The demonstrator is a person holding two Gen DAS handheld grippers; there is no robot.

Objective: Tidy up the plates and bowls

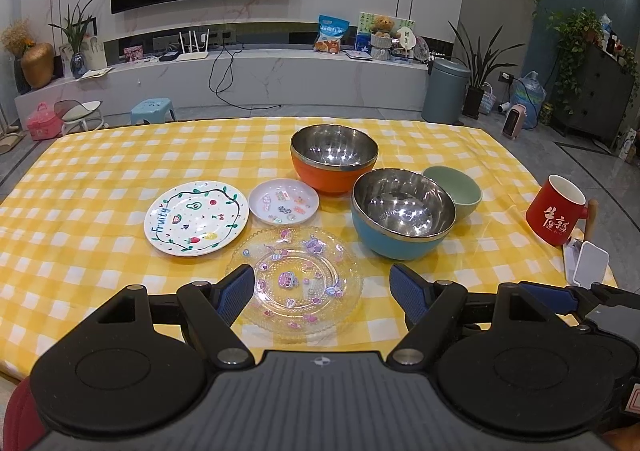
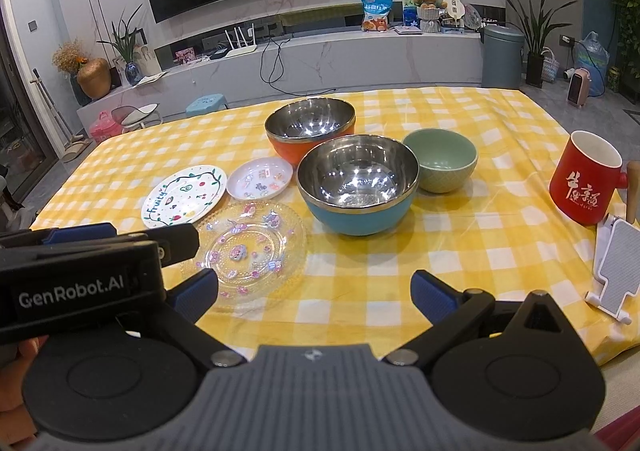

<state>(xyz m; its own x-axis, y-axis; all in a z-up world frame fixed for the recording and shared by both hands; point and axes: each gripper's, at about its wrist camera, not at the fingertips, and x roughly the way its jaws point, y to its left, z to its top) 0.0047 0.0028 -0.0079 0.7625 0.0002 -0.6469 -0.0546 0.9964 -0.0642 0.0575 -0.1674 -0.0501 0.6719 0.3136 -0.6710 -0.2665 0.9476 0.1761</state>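
On the yellow checked tablecloth (image 1: 100,171) lie three plates: a white "Fruity" plate (image 1: 196,217), a small white sticker dish (image 1: 283,201), and a clear glass plate (image 1: 296,279) nearest me. Behind them stand an orange steel-lined bowl (image 1: 334,159), a blue steel-lined bowl (image 1: 402,213) and a small green bowl (image 1: 456,191). My left gripper (image 1: 322,293) is open, hovering over the glass plate's near half. My right gripper (image 2: 314,291) is open above bare cloth in front of the blue bowl (image 2: 358,183), right of the glass plate (image 2: 248,247). Neither holds anything.
A red mug (image 1: 556,209) and a white phone stand (image 1: 586,261) sit at the table's right edge. The left gripper's body (image 2: 80,271) shows at the left of the right wrist view. Beyond the table are a TV bench, stools and a bin (image 1: 444,91).
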